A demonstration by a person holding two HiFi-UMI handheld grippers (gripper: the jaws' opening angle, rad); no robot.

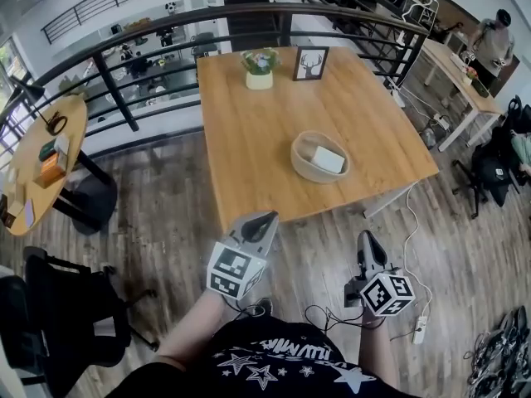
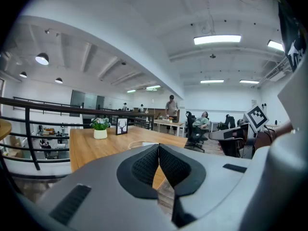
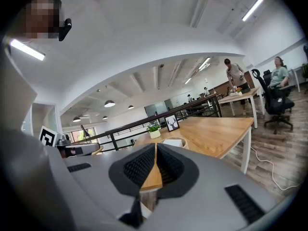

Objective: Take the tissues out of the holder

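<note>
A round woven holder [image 1: 309, 169] sits on the square wooden table [image 1: 249, 139], near its front right corner. A white pack of tissues [image 1: 328, 159] lies inside it. My left gripper [image 1: 266, 220] is shut and empty, held just short of the table's front edge. Lower and to the right, my right gripper [image 1: 366, 238] hangs over the floor, also shut with nothing in it. In the left gripper view the jaws [image 2: 159, 148] meet at their tips and the holder [image 2: 138, 144] peeks over them. In the right gripper view the holder [image 3: 183, 142] and tissues [image 3: 172, 141] lie beyond the shut jaws [image 3: 155, 147].
A potted plant [image 1: 259, 69] and a framed deer picture [image 1: 311, 63] stand at the table's far edge, before a black railing [image 1: 116, 98]. A round side table [image 1: 41, 160] and a black chair [image 1: 66, 313] stand at left. A cable and power strip [image 1: 419, 330] lie on the floor at right.
</note>
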